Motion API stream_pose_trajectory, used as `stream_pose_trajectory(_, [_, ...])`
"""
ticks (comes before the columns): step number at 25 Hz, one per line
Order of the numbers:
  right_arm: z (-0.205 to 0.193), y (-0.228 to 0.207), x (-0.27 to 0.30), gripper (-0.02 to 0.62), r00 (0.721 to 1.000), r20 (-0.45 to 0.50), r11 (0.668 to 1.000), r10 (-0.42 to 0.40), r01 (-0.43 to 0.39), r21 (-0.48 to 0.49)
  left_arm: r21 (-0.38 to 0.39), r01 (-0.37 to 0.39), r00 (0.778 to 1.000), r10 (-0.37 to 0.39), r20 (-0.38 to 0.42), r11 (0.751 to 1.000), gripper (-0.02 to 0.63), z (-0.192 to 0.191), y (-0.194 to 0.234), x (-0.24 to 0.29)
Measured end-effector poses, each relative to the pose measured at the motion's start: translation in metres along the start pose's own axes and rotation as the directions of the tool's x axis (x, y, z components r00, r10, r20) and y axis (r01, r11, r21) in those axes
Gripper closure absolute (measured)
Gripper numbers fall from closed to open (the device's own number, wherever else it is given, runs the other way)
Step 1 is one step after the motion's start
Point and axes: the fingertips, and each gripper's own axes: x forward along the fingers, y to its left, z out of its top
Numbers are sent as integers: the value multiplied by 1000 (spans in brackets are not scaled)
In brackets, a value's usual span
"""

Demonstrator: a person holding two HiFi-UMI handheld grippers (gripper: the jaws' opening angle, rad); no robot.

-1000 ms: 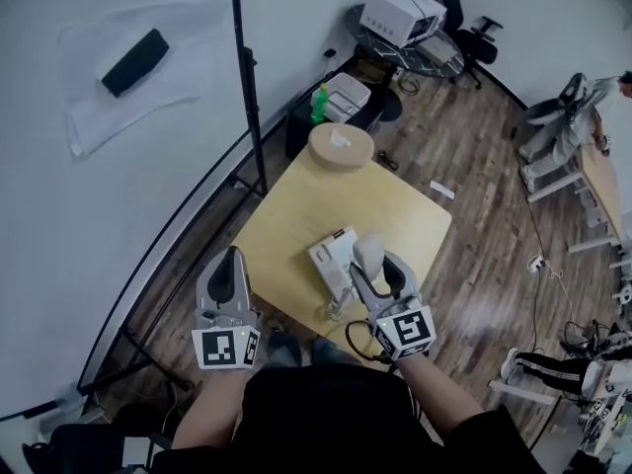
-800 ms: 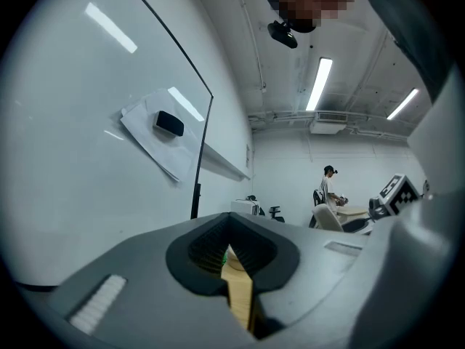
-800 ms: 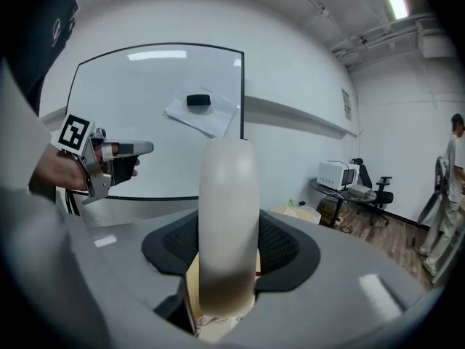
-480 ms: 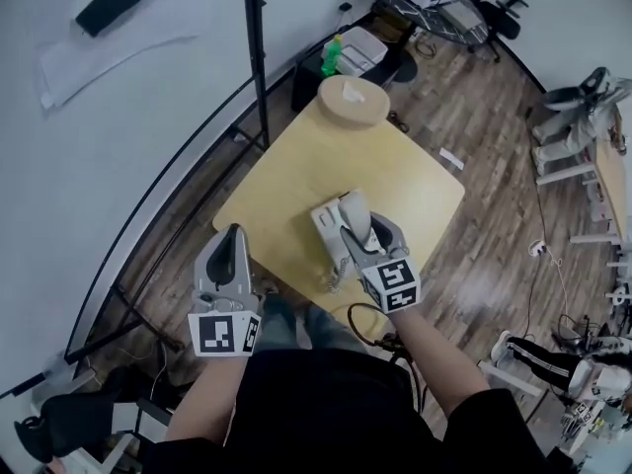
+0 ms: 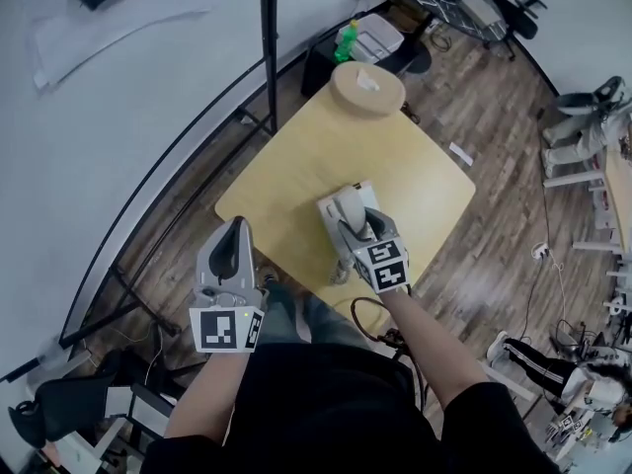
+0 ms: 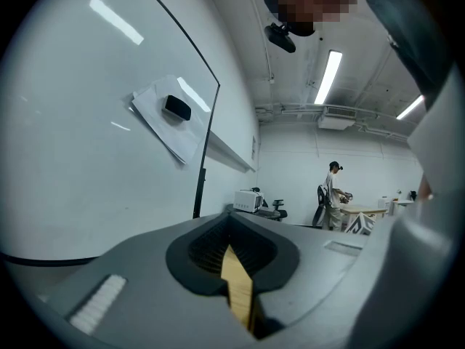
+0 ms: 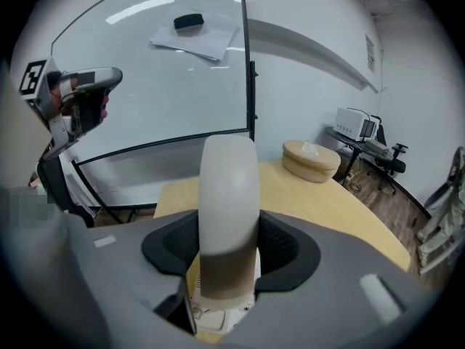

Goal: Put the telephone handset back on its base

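A white telephone handset (image 7: pixel 229 187) stands upright between the jaws of my right gripper (image 7: pixel 229 251), which is shut on it. In the head view that right gripper (image 5: pixel 361 229) holds the handset (image 5: pixel 351 208) just over the white telephone base (image 5: pixel 330 209), near the front edge of the yellow table (image 5: pixel 385 151). A bit of the base (image 7: pixel 216 320) with its keys shows under the handset. My left gripper (image 5: pixel 233 257) hangs off the table's left front corner, level and empty. Its jaws (image 6: pixel 237 271) meet with only a thin slit between them.
A round wooden box (image 5: pixel 367 89) sits at the table's far end. A black pole (image 5: pixel 269 57) and a white board wall stand to the left. Shelves, a printer and chairs are on the wood floor beyond. A person (image 6: pixel 331 195) stands far off.
My right gripper has come down with the handset, tilting downward, until it is close over the base. The left gripper has sunk a little beside the table.
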Motion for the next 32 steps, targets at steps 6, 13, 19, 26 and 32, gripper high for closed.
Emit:
stream_pose_trajectory(6, [-26, 1, 29, 371, 992, -123, 1000, -6, 6, 4, -6, -5, 1000, 5, -17, 1000, 607, -10, 1, 1])
stream_pose_trajectory(13, [-47, 4, 47, 371, 969, -245, 999, -25, 33, 26, -14, -19, 999, 19, -29, 1000, 607, -16, 9, 1])
stream_pose_trajectory(19, [-61, 3, 55, 371, 947, -319, 996, -47, 67, 55, -18, -20, 999, 20, -32, 1000, 607, -18, 12, 2])
stream_pose_trajectory(26, [-65, 5, 59, 371, 931, -355, 991, -79, 111, 71, -23, -17, 999, 16, -37, 1000, 607, -21, 13, 3])
stream_pose_trajectory(32, [-65, 7, 60, 371, 926, -364, 985, -100, 145, 98, -29, -10, 999, 9, -35, 1000, 607, -22, 11, 4])
